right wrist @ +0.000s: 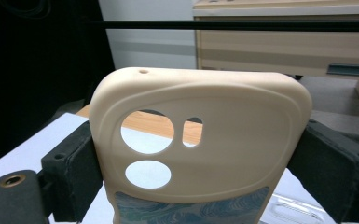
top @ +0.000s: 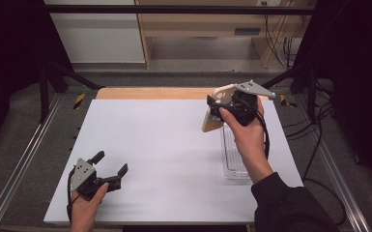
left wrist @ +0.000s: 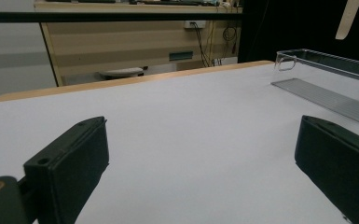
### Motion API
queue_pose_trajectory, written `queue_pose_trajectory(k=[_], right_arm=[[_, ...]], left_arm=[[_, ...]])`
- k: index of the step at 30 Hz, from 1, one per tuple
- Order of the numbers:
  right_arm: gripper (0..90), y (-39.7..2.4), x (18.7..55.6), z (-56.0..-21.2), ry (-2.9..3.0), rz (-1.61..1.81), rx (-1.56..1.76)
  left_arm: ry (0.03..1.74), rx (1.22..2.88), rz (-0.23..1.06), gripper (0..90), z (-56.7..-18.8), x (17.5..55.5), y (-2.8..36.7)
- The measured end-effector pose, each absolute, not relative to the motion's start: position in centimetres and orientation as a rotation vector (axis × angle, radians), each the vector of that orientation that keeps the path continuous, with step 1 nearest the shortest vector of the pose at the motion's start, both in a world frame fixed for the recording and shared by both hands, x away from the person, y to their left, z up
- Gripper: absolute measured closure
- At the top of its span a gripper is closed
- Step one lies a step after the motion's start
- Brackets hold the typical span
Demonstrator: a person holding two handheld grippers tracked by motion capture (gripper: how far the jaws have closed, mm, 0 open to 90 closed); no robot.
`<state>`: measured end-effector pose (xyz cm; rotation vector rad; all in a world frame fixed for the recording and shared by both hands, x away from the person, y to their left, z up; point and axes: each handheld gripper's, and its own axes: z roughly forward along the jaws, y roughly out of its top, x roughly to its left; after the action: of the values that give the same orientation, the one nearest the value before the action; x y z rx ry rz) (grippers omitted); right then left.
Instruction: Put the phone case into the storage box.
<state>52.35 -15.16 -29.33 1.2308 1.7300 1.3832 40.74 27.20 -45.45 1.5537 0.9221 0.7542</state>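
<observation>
A: At two o'clock on the white table (top: 174, 145), raised off the surface: one cream phone case (top: 216, 112), clamped across its width in the right gripper (top: 216, 107).

B: Confirmed from the right gripper view. Pads (right wrist: 72, 175) pressed on both side edges of the case (right wrist: 200, 135), three cutouts counted, two round and one slot, plus a small hole at the top edge.

A: Left gripper (top: 110, 163)?

B: Down at seven o'clock, low over the table, spread wide, nothing between. Same in the left gripper view, two black fingers (left wrist: 67, 170) far apart over bare white (left wrist: 191, 140).

A: Other items?

B: One clear plastic tray (top: 234, 159) at three to four o'clock, flat on the table, just under the right hand (top: 249, 137). Seen again at two o'clock in the left gripper view (left wrist: 326, 81). Contents hard to tell.

A: Totals: two grippers, one case, one tray.
</observation>
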Motion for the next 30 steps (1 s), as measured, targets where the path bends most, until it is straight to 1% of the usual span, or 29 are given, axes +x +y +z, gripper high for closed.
queue_pose_trajectory(k=[9, 21, 30], right_arm=[[10.9, -17.7, 52.7, -30.1, 1.708, 1.326, 1.273], [10.9, -20.0, 52.0, -30.2, 1.686, 1.260, 1.275], [10.9, -21.5, 52.6, -30.6, 1.674, 1.226, 1.302]], left_arm=[[0.938, 1.534, 0.766, 2.9, -45.5, 40.8, 27.8], [0.936, 1.532, 0.774, 2.8, -45.6, 40.7, 27.7], [0.922, 1.539, 0.788, 2.8, -45.7, 40.7, 27.6]])
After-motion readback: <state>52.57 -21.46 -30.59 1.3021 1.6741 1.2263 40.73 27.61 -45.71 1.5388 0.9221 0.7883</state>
